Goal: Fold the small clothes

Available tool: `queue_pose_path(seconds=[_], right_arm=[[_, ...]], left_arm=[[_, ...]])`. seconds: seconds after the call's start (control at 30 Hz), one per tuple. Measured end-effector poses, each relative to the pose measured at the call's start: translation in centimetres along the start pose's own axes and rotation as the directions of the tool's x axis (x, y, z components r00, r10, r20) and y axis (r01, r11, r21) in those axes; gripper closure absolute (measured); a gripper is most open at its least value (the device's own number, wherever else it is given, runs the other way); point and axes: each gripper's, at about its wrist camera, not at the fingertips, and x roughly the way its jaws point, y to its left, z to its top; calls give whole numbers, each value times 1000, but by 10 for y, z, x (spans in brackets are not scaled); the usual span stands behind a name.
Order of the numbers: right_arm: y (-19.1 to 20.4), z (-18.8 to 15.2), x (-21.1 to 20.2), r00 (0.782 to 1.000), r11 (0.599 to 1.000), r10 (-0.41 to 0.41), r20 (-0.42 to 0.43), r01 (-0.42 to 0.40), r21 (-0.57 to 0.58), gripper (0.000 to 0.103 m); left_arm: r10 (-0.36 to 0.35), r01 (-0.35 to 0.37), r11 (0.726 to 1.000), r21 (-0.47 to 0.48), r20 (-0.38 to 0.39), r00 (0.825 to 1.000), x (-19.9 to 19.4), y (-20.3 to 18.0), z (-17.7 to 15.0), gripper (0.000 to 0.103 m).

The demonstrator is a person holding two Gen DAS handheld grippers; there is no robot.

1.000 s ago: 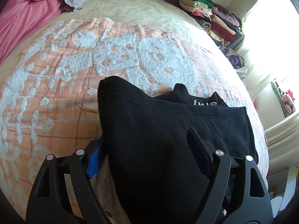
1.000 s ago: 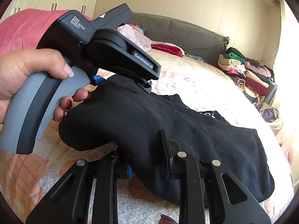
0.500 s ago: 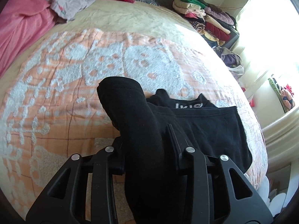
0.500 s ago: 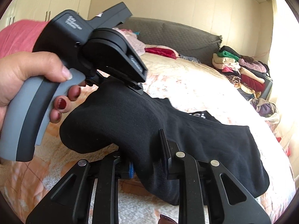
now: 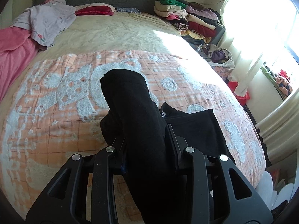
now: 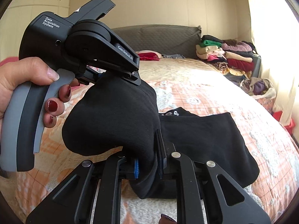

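My left gripper [image 6: 104, 78] is all matte black plastic with a grey curved handle, and white lettering reads "Data Acquisition System" on the body and "GenRobot.AI" on the arm. My left hand [image 6: 28, 85] has dark red nail polish. The right gripper [image 6: 147, 166] has black triangular cut-out linkages with silver round screws, plus blue pads on its fingers [image 6: 136, 169]. Same black frame on the other cam.

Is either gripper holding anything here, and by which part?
Both hold the black garment: the left gripper and right gripper each pinch a bunched fold at its lifted end; the rest lies on the bed.
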Motion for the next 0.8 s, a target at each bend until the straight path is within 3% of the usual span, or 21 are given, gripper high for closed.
queue_pose_path(seconds=[0.8], right_arm=[[-85,-30,-8,999,964,35,-30,-26,263,93]], left_arm=[[16,-9,993,119,-55,998,59,-111,-2,77]])
